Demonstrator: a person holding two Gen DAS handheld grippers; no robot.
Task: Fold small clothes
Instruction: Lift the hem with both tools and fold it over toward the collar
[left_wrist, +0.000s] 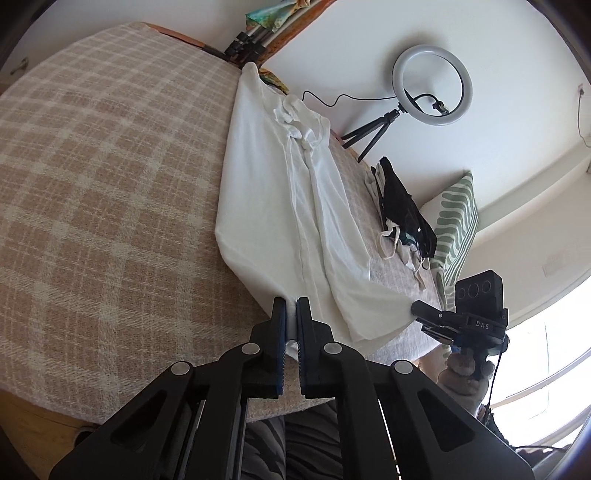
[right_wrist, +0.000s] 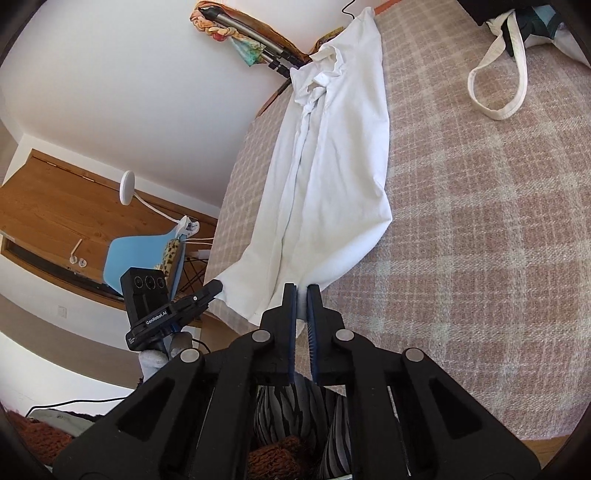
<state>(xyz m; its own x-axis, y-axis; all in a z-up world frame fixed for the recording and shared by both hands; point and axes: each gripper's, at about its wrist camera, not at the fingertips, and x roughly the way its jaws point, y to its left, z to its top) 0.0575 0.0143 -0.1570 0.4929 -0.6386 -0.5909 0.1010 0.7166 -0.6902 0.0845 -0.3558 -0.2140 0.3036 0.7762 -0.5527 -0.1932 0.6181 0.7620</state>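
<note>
Pinching near hem corners: left gripper (left_wrist: 291, 308) and right gripper (right_wrist: 302, 293) each clamped white garment (left_wrist: 280, 206); long axis ran away from both, across plaid bed cover (left_wrist: 110, 166).

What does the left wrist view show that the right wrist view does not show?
Only the left wrist view shows the ring light on its tripod, the striped cushion and the dark clothes pile.

Only the right wrist view shows the blue chair, the wooden door and a cream strap loop.

Both show the white garment stretched over the checked blanket, and each tool shut on a near corner of it: the left tool and the right tool.
</note>
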